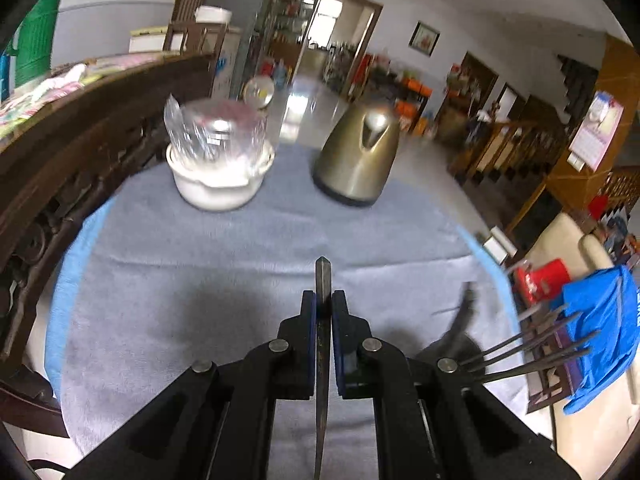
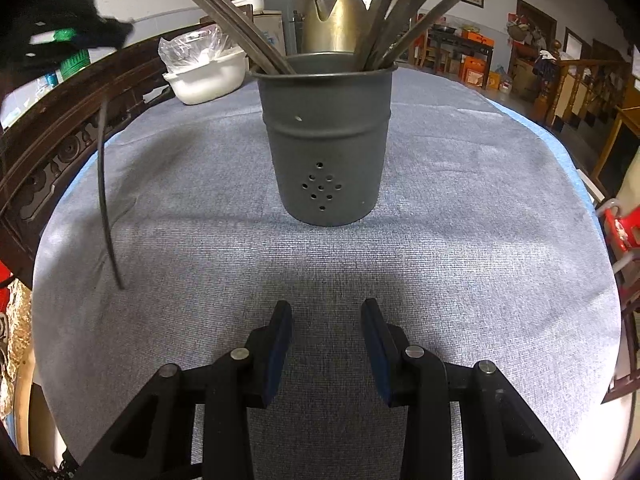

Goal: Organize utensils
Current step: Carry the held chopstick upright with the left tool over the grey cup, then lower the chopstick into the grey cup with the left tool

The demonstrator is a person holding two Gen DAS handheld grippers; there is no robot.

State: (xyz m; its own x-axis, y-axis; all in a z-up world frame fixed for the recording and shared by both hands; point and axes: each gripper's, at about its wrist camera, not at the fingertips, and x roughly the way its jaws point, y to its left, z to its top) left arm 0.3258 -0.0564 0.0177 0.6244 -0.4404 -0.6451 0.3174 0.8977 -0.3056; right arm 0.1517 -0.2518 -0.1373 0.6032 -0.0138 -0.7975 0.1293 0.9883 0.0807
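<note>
My left gripper (image 1: 323, 298) is shut on a dark chopstick (image 1: 323, 280) that stands between its pads above the grey cloth. In the right wrist view this chopstick (image 2: 105, 200) hangs at the far left, its tip near the cloth. A grey metal utensil holder (image 2: 326, 144) stands upright mid-table, holding several dark chopsticks (image 2: 400, 12). Their ends also show in the left wrist view (image 1: 532, 344) at the right edge. My right gripper (image 2: 326, 320) is open and empty, in front of the holder.
A grey cloth (image 2: 460, 220) covers the round table. A brass kettle (image 1: 358, 152) and a white bowl with clear plastic wrap (image 1: 220, 172) stand at the back. A carved wooden chair back (image 1: 80, 152) runs along the left. A blue cloth (image 1: 604, 332) lies off the right edge.
</note>
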